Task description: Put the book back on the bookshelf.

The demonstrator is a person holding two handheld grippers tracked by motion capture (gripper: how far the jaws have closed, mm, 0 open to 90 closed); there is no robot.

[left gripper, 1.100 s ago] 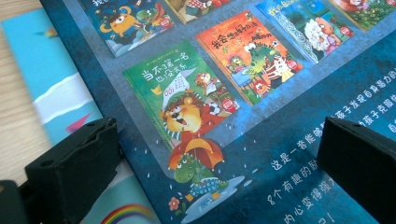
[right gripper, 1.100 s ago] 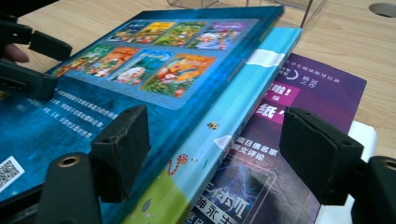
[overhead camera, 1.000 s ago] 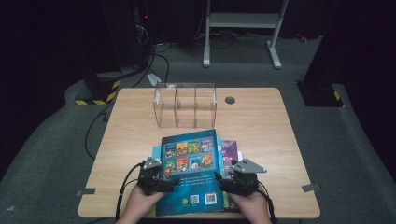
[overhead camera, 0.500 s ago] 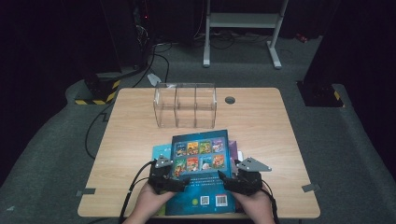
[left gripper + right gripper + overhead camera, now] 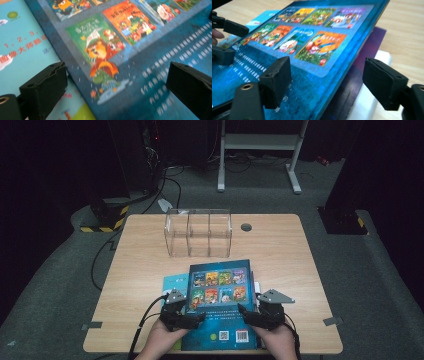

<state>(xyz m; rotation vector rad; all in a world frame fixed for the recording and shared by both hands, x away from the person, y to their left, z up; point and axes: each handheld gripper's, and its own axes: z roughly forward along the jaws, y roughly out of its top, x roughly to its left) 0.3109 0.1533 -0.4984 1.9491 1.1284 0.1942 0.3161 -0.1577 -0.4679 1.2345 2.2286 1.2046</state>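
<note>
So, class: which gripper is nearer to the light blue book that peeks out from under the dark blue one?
Left. The left gripper sits at the dark blue book's left edge, right beside the light blue book; the right gripper is across at the opposite edge.

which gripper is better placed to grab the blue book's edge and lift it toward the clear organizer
Right, probably. The right gripper has its open jaws straddling the raised edge of the blue book; the left gripper hovers open over the cover, so neither is clamped yet.

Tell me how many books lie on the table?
4, more may be hidden: the blue book on top, a light-blue book at its left, a purple book and a white book beneath.
</note>
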